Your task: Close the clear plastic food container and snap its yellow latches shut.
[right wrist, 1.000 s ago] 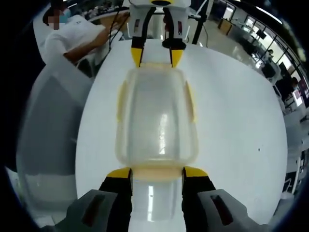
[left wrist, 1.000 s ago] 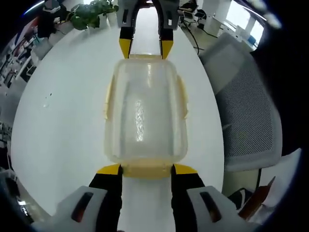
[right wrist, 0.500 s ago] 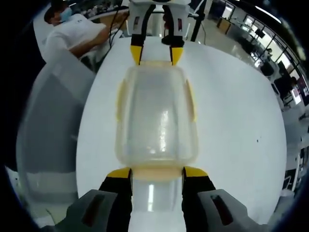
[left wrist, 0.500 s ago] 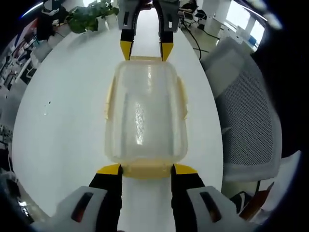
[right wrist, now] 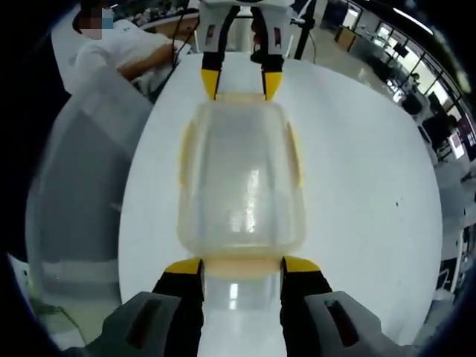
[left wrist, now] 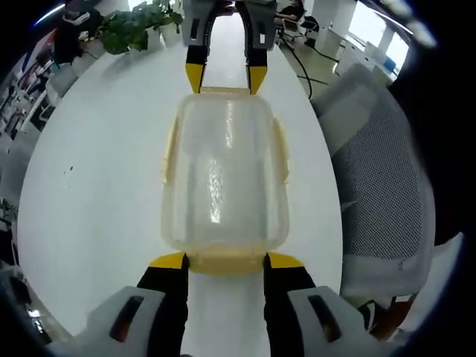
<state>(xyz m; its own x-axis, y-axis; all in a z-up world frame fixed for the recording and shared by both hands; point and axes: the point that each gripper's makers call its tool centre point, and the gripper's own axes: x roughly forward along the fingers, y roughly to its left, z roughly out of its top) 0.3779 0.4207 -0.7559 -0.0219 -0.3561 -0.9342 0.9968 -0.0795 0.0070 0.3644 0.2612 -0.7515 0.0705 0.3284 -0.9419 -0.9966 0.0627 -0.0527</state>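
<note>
**Container bracketed at both short ends**

In the left gripper view, I see the clear plastic food container (left wrist: 224,175) at frame centre, resting on the white round table (left wrist: 97,171) with its lid on. My left gripper (left wrist: 225,260) sits at the bottom of the frame, jaws spread, their yellow tips flanking the near end latch (left wrist: 226,262). The right gripper (left wrist: 223,76) enters from the top centre, its yellow tips at the far end of the container. Yellow side latches (left wrist: 282,151) lie along both long edges. A grey mesh chair (left wrist: 379,178) occupies the right of the frame; a potted plant (left wrist: 134,22) sits upper left.

In the right gripper view, the container (right wrist: 241,178) is again central. My right gripper (right wrist: 241,265) is open at the bottom, tips beside the near latch (right wrist: 242,266). The left gripper (right wrist: 239,78) stands at the top centre. A person (right wrist: 123,48) sits upper left.
</note>
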